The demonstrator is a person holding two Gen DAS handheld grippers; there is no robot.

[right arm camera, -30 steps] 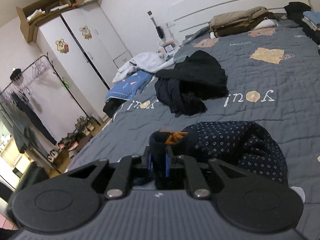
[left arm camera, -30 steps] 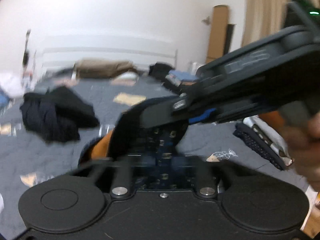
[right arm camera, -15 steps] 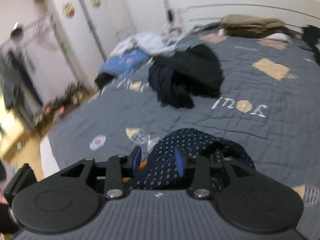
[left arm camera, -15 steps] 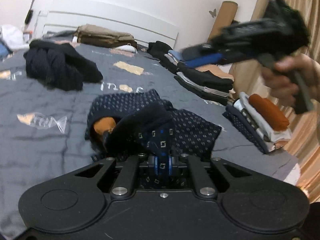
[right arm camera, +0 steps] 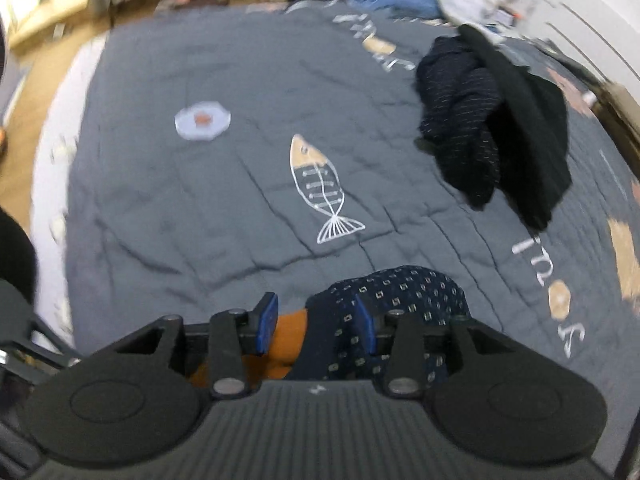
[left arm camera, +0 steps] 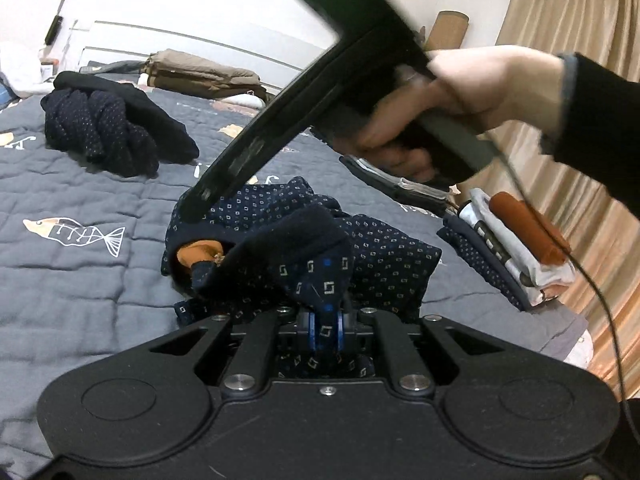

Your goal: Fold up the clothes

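Both tongs work on one navy patterned garment (left arm camera: pixel 384 248) that lies bunched on the grey quilt (right arm camera: pixel 200 184), its orange lining (left arm camera: pixel 198 252) showing at one opening. Left tongs (left arm camera: pixel 326 330) are clamped tight on a fold of that cloth, which rises in a peak from the blue pads and drapes back onto the heap. Right tongs (right arm camera: pixel 316 322) stand parted; their jaws have just been opening, and the garment's edge with some orange lining sits between the pads, without either pad pressing it as far as the blurred view shows. From the left camera, the right tool slants down over the far side of the heap, held by a hand (left arm camera: pixel 460 100) in a dark sleeve.

The step in hand looks like re-gripping: one side is pinned while the other side seeks a new hold. Next, the right tongs would probably need to settle on a clean edge or corner, close on it, and then both would draw apart to spread the garment flat before any fold. Another dark heap (right arm camera: pixel 492 128) lies well apart, further up the quilt.
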